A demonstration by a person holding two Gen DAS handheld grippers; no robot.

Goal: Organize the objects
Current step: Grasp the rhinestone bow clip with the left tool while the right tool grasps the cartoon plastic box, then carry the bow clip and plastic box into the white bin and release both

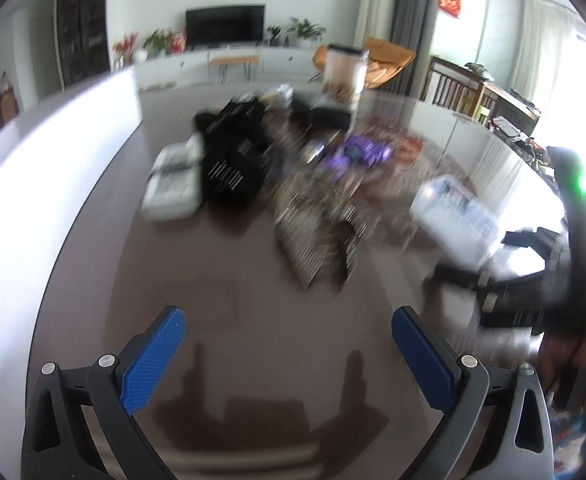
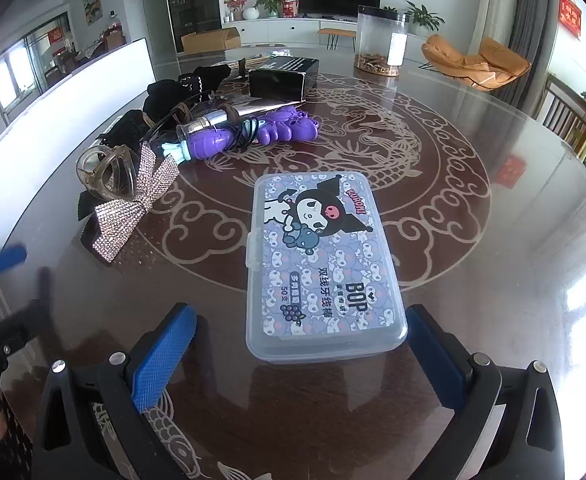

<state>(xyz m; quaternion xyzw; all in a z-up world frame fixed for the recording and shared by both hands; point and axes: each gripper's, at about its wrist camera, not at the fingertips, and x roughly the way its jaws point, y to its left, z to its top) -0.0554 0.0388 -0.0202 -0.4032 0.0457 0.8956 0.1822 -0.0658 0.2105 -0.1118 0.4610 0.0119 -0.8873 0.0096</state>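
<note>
The right hand-held gripper (image 2: 299,344), jaws spread wide, straddles the near end of the floss box (image 2: 323,264) (light, rigid, slick plastic), best pinched across its long sides.

Your left wrist view is motion-blurred throughout; daylight blows out its right edge. The left gripper (image 1: 289,322) casts a soft shadow on the table (image 1: 221,280). Your right wrist view is sharp, with glare on the glass at right; both views bend and darken at the rims.

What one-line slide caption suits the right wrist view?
Open right gripper approaching a cartoon-printed floss pick box on the patterned table.
</note>
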